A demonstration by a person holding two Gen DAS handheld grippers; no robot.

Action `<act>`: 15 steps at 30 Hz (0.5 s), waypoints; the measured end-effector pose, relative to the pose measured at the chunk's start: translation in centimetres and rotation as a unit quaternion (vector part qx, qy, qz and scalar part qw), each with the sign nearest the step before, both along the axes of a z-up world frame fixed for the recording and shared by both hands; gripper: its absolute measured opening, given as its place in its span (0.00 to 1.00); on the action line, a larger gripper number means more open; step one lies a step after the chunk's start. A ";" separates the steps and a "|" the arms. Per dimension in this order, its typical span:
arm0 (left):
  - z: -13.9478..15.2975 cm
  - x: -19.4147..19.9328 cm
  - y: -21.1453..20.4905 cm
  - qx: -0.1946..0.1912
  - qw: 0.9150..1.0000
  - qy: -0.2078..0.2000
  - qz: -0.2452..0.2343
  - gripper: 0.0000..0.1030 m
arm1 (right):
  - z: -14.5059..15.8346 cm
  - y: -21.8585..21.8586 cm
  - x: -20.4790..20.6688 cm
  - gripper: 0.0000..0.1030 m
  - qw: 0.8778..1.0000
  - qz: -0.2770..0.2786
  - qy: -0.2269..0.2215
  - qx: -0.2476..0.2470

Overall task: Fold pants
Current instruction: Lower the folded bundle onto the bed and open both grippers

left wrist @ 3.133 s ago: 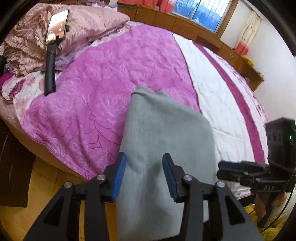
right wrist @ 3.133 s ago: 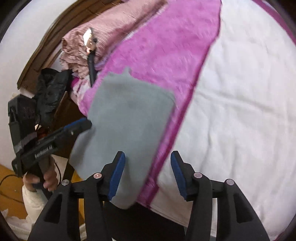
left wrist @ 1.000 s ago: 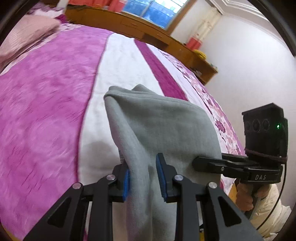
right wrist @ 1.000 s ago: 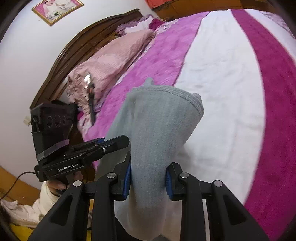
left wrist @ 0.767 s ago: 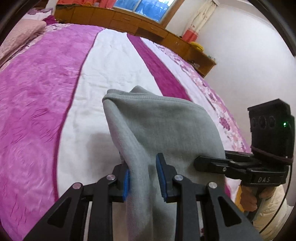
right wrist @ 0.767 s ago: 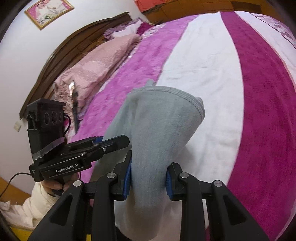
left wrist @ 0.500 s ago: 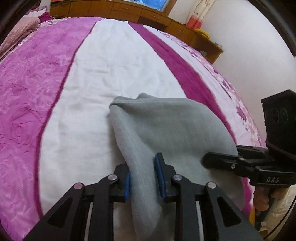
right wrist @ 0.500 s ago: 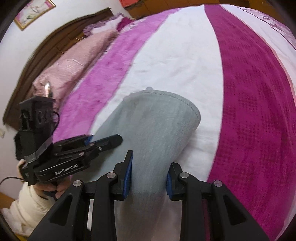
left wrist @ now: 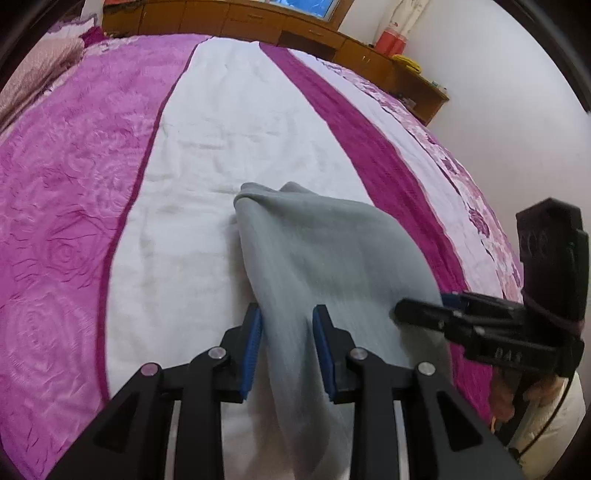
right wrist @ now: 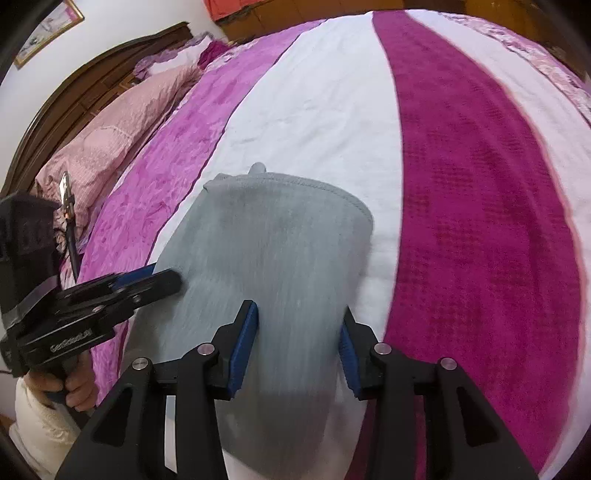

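Note:
The grey pants [left wrist: 325, 251] lie as a folded bundle on the white stripe of the bed cover [left wrist: 207, 147], with their near end hanging toward me over the bed's edge. My left gripper [left wrist: 287, 325] pinches a narrow fold at the bundle's left side, and its jaws are easing open. In the right wrist view the pants [right wrist: 280, 236] fill the gap of my right gripper [right wrist: 299, 332], whose jaws are opening and no longer squeeze the cloth. Each gripper shows in the other's view: the right gripper [left wrist: 417, 310] at the bundle's right edge, the left gripper [right wrist: 159, 278] at its left edge.
The bed cover [right wrist: 480, 184] has pink, white and dark magenta stripes. Pink pillows [right wrist: 110, 140] and a dark headboard [right wrist: 74, 96] are at the left. A phone on a black stick [right wrist: 68, 206] lies by the pillows. A wooden cabinet [left wrist: 295, 29] runs along the far wall.
Both grippers came down and carried the pants onto the white stripe, where the bundle now rests. The right jaws have spread apart and the cloth between them has widened.

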State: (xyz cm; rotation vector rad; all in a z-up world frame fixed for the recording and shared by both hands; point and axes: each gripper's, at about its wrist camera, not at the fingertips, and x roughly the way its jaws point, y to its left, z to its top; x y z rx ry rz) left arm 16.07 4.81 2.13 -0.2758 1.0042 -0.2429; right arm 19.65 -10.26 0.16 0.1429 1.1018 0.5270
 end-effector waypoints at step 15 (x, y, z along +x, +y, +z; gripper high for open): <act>1.5 -6.0 0.7 -0.032 0.999 -0.005 0.029 0.27 | 2.2 -2.5 -6.4 0.34 0.998 -0.045 -0.029 0.031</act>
